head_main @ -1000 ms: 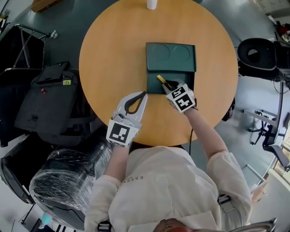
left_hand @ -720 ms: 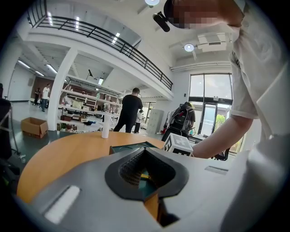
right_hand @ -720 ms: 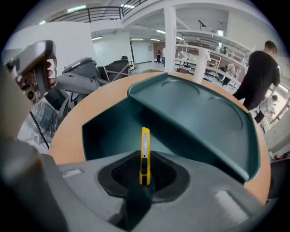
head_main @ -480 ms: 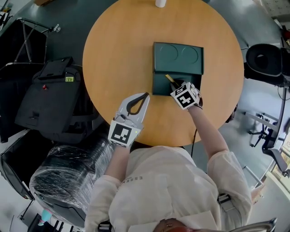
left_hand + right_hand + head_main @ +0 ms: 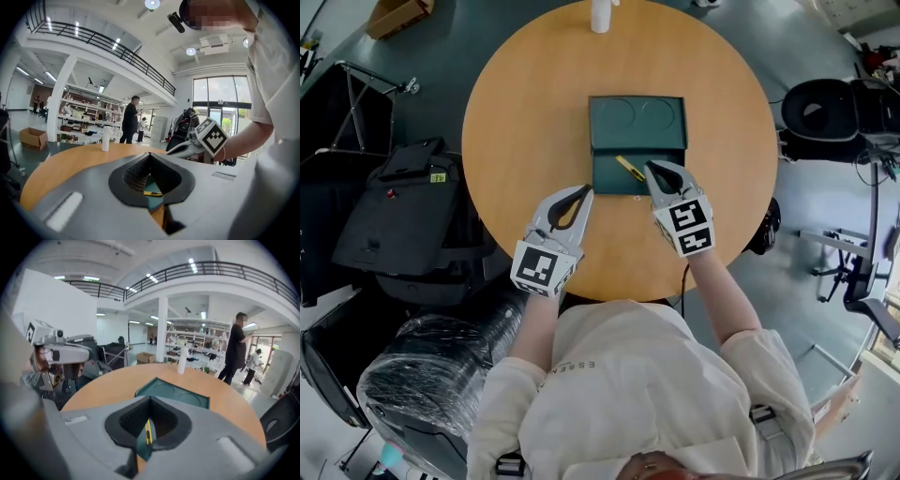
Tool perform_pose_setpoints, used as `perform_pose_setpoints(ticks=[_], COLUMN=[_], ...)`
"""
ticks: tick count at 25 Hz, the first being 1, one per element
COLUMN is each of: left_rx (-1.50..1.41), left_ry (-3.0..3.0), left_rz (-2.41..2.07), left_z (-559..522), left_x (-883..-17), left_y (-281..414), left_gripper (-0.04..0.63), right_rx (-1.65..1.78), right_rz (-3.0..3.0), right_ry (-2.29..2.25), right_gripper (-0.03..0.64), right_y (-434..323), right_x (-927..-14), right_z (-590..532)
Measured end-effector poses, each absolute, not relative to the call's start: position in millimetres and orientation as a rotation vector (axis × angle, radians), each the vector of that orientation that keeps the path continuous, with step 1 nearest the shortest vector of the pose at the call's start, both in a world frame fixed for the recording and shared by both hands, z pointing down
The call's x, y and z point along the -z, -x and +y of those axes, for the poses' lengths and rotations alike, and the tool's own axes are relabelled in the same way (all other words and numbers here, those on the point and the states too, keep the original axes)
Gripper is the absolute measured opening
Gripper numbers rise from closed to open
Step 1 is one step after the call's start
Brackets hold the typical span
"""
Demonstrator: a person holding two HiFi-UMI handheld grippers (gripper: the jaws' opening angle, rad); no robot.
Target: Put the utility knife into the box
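In the head view we see the utility knife (image 5: 629, 168) lying in the open green box (image 5: 609, 176) on the round table (image 5: 516, 122), with neither tong on it. The left gripper (image 5: 586, 190) is clenched on nothing just beside the box. The right gripper (image 5: 651, 166) is at its near rim, tips together and empty. A black bag (image 5: 398, 202) shows off the table's left.

In the left gripper view we glimpse the knife through the gap below the shut tips, and only here a person (image 5: 130, 119) stands by shelves (image 5: 82, 123).

The right gripper view looks along the knife, with a white bottle (image 5: 182, 361) beyond.
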State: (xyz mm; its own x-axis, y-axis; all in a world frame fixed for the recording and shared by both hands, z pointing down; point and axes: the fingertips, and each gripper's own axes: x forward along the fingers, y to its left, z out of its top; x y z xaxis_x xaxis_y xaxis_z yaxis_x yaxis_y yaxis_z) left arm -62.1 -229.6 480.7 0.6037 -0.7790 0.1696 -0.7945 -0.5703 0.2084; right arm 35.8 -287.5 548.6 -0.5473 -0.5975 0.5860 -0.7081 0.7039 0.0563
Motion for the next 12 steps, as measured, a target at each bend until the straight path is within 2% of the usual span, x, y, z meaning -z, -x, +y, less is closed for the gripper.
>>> perform_pose_setpoints(ticks=[7,12], left_rx=[-0.012,0.003], left_ry=[-2.649,-2.680], left_rz=[-1.305,-1.374], left_z=[-195.0,-158.3], left_x=[-436.0,-414.3], left_y=[30.6,10.0], left_gripper=[0.017,0.017], right_rx=[-0.270,-0.161], right_rz=[-2.564,-2.661], right_ry=[-1.141,-1.102], right_gripper=[-0.008,-0.008], right_y=[-67.8,-79.1], right_x=[-470.5,-438.9], right_z=[-229.7,-184.2])
